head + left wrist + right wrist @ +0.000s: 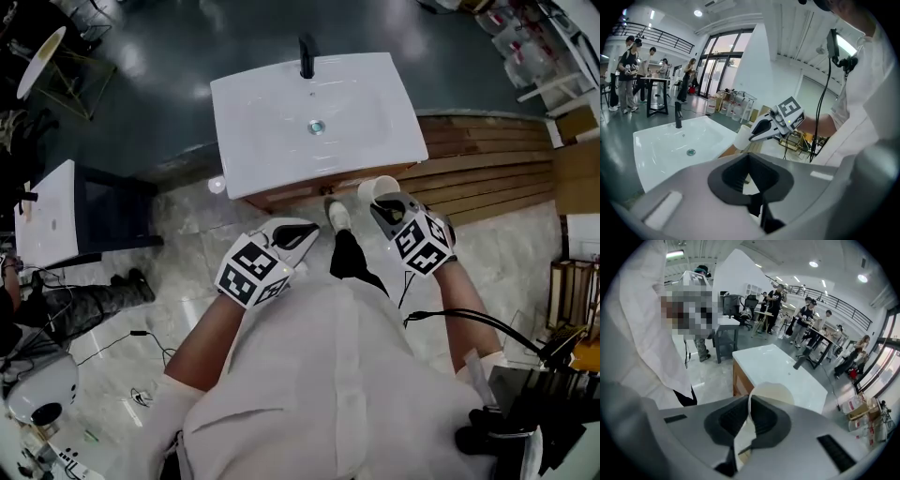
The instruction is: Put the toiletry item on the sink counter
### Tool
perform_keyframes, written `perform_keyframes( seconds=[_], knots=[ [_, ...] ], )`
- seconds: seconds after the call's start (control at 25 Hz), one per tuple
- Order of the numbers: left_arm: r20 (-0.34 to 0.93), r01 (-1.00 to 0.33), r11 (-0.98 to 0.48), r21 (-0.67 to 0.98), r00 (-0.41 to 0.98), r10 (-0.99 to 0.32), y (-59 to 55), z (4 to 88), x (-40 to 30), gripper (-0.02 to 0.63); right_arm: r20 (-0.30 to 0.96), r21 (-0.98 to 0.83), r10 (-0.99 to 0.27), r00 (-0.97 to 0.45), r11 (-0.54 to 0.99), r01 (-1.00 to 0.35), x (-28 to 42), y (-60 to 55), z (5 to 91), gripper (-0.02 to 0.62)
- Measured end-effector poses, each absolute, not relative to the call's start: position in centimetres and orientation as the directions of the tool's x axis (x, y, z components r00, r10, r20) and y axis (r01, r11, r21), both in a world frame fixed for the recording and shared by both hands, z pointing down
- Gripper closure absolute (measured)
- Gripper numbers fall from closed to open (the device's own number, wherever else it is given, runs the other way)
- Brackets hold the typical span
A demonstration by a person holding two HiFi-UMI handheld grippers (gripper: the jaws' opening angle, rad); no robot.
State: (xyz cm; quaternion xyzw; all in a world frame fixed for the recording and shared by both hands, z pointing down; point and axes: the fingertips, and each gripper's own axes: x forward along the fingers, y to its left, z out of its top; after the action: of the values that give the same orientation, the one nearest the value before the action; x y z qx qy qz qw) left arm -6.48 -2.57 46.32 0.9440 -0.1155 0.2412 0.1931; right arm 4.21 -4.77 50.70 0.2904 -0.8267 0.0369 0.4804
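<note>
A white cup (pixel 376 188) is the item; my right gripper (pixel 382 201) is shut on its wall, just off the front right corner of the white sink counter (pixel 272 150). In the right gripper view the cup's rim (pixel 772 393) is pinched between the jaws of the right gripper (pixel 751 401), with the counter (pixel 783 373) beyond. My left gripper (pixel 302 232) is shut and holds nothing, in front of the counter. The left gripper view shows its closed jaws (pixel 750 161), the right gripper (pixel 761 130) with the cup (pixel 742 137), and the basin (pixel 679 145).
A black faucet (pixel 307 58) stands at the counter's back edge, a drain (pixel 317 127) in the basin. A second sink unit (pixel 47 225) stands at left. Wooden planks (pixel 487 150) lie to the right. Cables (pixel 112 342) trail on the floor. People (pixel 628 75) stand far off.
</note>
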Motion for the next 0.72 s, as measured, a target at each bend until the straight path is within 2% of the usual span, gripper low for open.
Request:
perform_keyframes(
  seconds=[0.72],
  knots=[
    [0.535, -0.576, -0.763, 0.292, 0.76, -0.369, -20.0, 45.0, -1.6, 0.6, 0.83, 0.253, -0.351, -0.433, 0.929, -0.269, 10.3, -31.6, 52.8, 0.58]
  ],
)
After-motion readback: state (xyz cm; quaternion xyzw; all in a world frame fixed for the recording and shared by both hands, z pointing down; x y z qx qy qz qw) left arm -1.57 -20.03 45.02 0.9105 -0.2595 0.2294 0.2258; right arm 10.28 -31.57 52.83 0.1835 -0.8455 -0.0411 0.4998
